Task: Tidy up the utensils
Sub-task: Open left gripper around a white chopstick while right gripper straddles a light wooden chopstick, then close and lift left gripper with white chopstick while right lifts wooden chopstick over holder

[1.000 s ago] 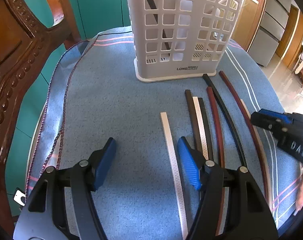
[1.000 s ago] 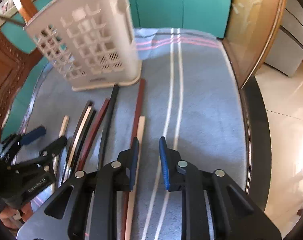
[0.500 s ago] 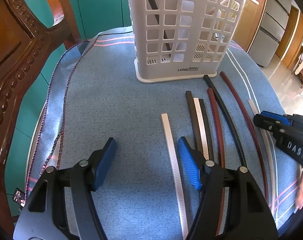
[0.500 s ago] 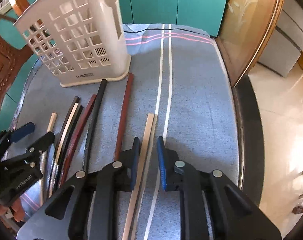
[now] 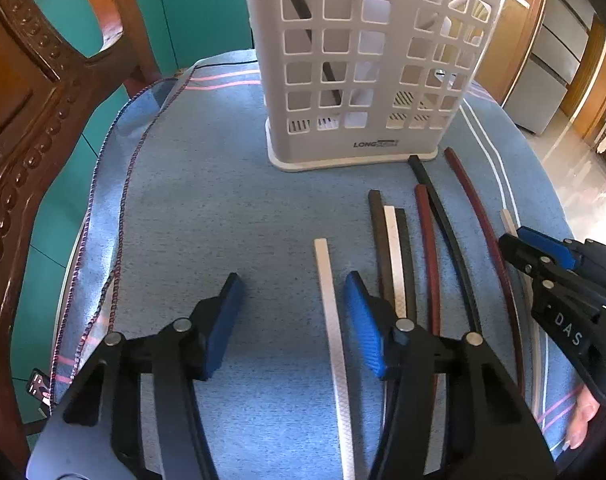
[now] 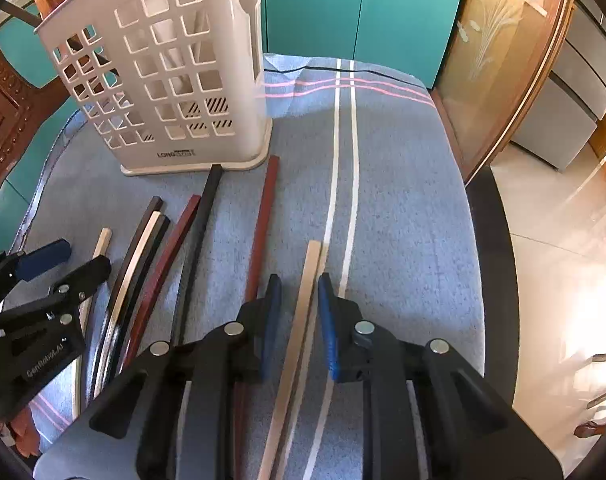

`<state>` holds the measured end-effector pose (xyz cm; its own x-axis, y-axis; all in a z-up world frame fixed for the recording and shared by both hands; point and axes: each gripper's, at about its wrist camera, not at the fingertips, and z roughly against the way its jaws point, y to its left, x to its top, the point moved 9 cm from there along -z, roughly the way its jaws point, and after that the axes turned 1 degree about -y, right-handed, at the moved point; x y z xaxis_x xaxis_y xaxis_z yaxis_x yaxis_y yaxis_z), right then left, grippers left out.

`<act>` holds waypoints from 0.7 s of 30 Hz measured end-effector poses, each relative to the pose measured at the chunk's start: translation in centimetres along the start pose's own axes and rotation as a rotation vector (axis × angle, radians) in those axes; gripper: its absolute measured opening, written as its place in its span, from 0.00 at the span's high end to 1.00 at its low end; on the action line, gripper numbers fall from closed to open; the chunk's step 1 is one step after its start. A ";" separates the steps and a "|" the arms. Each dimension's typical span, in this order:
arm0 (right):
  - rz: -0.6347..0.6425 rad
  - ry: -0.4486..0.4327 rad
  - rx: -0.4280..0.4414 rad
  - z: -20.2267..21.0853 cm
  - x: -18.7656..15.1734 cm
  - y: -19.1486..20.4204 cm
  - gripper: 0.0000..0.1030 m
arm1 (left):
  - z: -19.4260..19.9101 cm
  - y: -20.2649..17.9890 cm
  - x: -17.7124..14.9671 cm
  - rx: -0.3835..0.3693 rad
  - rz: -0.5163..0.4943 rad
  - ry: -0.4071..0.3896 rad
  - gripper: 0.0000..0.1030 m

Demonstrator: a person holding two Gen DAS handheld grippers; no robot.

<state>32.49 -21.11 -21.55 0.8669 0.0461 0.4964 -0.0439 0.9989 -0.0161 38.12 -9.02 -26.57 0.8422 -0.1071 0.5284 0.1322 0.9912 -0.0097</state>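
Holder (image 5: 367, 80): pale plastic, grid-pierced, upright at the far end of the blue cloth (image 5: 223, 208). A dark stick and a pale stick show through its holes.

Sticks on the cloth, laid in a rough row in front of the holder, lengthwise toward the cameras:
- White stick (image 5: 331, 300), leftmost, apart from the rest.
- Dark brown stick (image 5: 377, 232), a second white stick (image 5: 393, 248) and a black stick (image 5: 405, 248), packed side by side.
- Short red stick (image 5: 427, 240).
- Long black stick (image 5: 435, 208), its far end at the holder's base.
- Long red stick (image 5: 475, 200).
- Beige stick (image 6: 303, 312), rightmost, lying along a white stripe of the cloth.

Left gripper (image 5: 293, 320): jaws apart and closing. The leftmost white stick lies between them, close to the right pad; neither pad presses on it.

Right gripper (image 6: 297, 316): jaws narrow and opening slightly, set astride the beige stick. A gap shows on each side of the stick, so the pads are not pressing on it.

Surroundings: carved wooden chair (image 5: 31, 128) at the left, teal cabinets (image 6: 363, 8) behind. Part of a hand (image 5: 583, 420) shows under the right gripper in the left view.
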 end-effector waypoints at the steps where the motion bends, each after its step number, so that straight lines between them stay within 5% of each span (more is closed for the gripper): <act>1: -0.003 -0.001 0.001 -0.1 0.1 -0.2 0.79 | -0.1 0.0 0.1 -0.003 0.001 0.002 0.47; 8: -0.011 0.003 0.003 -0.4 0.7 -0.4 0.81 | -0.3 -0.5 0.4 -0.016 -0.012 0.010 0.49; 10: -0.020 0.003 0.030 -0.4 0.8 -0.3 0.91 | -0.2 -0.9 0.5 -0.033 -0.026 0.005 0.70; 13: -0.032 -0.003 0.049 -0.5 1.0 -0.4 0.92 | 0.0 -0.9 0.5 -0.042 -0.016 -0.001 0.91; 21: -0.062 -0.105 0.112 3.0 2.3 -1.7 0.94 | 3.4 -0.5 1.0 -0.096 0.022 -0.091 0.93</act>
<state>33.09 -22.77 -17.76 0.8133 -0.0224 0.5814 -0.0519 0.9925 0.1109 37.10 -9.34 -23.13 0.7950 -0.0733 0.6022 0.1672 0.9807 -0.1014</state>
